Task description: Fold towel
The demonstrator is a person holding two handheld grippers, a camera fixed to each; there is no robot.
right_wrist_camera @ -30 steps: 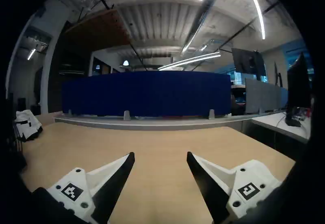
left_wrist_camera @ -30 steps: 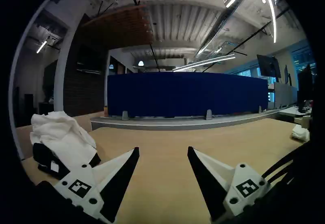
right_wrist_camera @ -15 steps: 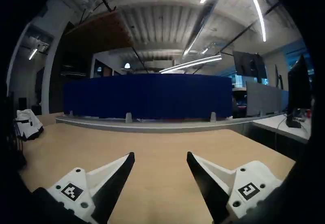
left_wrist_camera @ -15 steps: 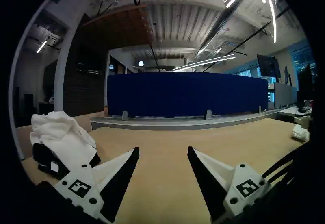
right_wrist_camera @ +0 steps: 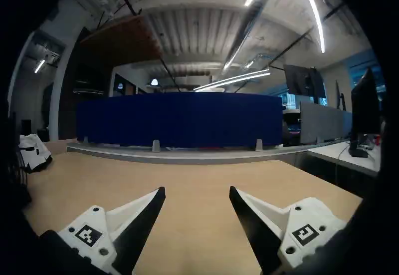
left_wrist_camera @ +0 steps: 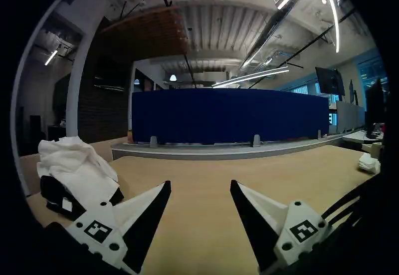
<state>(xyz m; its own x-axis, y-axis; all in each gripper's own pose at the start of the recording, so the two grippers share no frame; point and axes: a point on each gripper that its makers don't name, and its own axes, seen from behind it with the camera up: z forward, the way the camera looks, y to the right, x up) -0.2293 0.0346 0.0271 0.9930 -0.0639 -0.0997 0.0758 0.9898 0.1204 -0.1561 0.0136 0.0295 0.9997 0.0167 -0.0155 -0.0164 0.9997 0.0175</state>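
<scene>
Pale wooden table (left_wrist_camera: pixel 209 170) runs out to a blue divider (left_wrist_camera: pixel 224 115), left gripper (left_wrist_camera: pixel 199 184) and right gripper (right_wrist_camera: pixel 197 189) both spread wide and empty over it, crumpled white towel (left_wrist_camera: pixel 75 167) heaped far left, well apart.

The towel (left_wrist_camera: pixel 75 167) is white and unfolded, bunched into a soft, crumpled heap of loose folds (no straight edge or corner can be made out). It lies at the left side of the light wooden table (left_wrist_camera: pixel 209 175), draped over a black object (left_wrist_camera: pixel 57 195). The right gripper view shows it small, far left.
</scene>
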